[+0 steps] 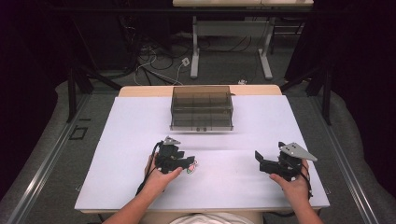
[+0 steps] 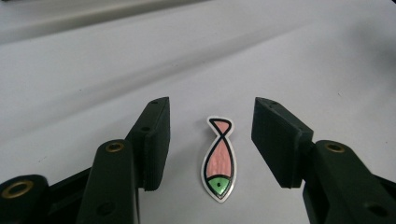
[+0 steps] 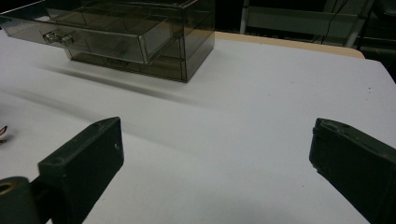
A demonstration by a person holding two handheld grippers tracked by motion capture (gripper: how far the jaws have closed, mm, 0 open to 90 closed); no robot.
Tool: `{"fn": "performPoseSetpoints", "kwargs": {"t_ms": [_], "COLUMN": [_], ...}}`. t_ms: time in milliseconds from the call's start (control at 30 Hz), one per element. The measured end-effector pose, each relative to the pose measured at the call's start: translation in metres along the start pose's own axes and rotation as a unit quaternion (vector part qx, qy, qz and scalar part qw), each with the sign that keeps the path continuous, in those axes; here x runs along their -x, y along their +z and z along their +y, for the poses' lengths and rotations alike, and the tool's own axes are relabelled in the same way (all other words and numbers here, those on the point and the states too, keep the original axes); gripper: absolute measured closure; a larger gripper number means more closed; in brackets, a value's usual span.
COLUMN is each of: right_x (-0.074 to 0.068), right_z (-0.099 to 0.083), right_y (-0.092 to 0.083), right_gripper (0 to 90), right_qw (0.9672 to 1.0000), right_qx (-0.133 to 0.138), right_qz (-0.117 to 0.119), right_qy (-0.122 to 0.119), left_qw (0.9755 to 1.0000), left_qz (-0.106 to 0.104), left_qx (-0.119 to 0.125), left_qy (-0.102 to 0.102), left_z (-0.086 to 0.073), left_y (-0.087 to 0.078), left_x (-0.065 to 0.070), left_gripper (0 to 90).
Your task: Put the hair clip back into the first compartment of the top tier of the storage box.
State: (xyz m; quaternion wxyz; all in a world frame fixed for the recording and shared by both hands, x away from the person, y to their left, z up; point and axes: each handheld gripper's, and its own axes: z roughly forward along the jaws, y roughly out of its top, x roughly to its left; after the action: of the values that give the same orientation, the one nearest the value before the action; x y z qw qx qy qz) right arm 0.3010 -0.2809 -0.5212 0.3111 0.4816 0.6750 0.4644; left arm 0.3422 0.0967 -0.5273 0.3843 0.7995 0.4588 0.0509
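A white rectangular tabletop (image 1: 140, 140) carries a smoky transparent plastic drawer box (image 1: 201, 107) near its far edge, set about midway across. In the right gripper view the box's upper drawer (image 3: 93, 39) is pulled out toward the near side, with two small clear knobs on its front.

The left gripper (image 1: 190, 163) is low over the near middle of the table, held in the person's left hand (image 1: 161, 176). Its jaws are spread apart, gripping nothing. Between them, touching neither pad, lies a small flat fish-shaped piece (image 2: 219, 157) with a pink body, green head, black outline and white rim. It rests flat on the table, tail pointing away from the gripper, with open gaps on both sides.

The right gripper (image 1: 259, 158) is over the near right part of the table, held by the right hand (image 1: 294, 184), jaws wide apart and empty. It is well apart from the left gripper and inside the table's right edge.

Bare white surface lies between the grippers and the box, and along the near edge.
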Motion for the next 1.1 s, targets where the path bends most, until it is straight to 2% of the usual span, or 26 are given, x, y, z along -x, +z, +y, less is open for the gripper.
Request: {"fn": "performPoseSetpoints", "kwargs": {"t_ms": [200,333,600,633,733,800,967,1100], "right_x": [0.001,0.001,0.000,0.000,0.000,0.000,0.000,0.000], "right_z": [0.000,0.000,-0.001,-0.001,-0.001,-0.001,-0.001,-0.001], "right_y": [0.000,0.000,0.001,0.001,0.001,0.001,0.001,0.001], "right_gripper": [2.7,2.8,2.8,2.8,2.8,2.8,2.9,2.9], "right_qw": [1.0000,1.0000,1.0000,1.0000,1.0000,1.0000,1.0000,1.0000], "right_qx": [0.000,-0.002,0.000,-0.001,0.002,0.002,0.000,-0.004], "right_qz": [0.001,0.002,0.002,0.002,0.002,0.002,0.001,0.001], "right_qy": [-0.001,-0.001,0.001,0.001,-0.002,-0.001,0.001,0.001], "left_qw": [0.9999,0.9999,0.9994,0.9994,0.9991,0.9990,0.9984,0.9982], "left_qz": [0.003,0.002,0.001,0.001,-0.002,-0.004,-0.009,-0.009], "left_qx": [-0.011,-0.013,-0.033,-0.033,-0.042,-0.040,-0.049,-0.055], "left_qy": [0.005,-0.001,-0.002,-0.010,-0.009,-0.017,-0.025,-0.021], "left_z": [-0.001,-0.002,-0.003,-0.004,-0.004,-0.004,-0.004,-0.005], "left_y": [0.002,0.004,0.008,0.009,0.011,0.012,0.015,0.016], "left_x": [0.000,0.000,-0.001,0.000,-0.002,-0.001,-0.002,-0.002], "left_gripper": [51.0,52.8,55.9,56.4,57.4,57.7,58.8,60.0]}}
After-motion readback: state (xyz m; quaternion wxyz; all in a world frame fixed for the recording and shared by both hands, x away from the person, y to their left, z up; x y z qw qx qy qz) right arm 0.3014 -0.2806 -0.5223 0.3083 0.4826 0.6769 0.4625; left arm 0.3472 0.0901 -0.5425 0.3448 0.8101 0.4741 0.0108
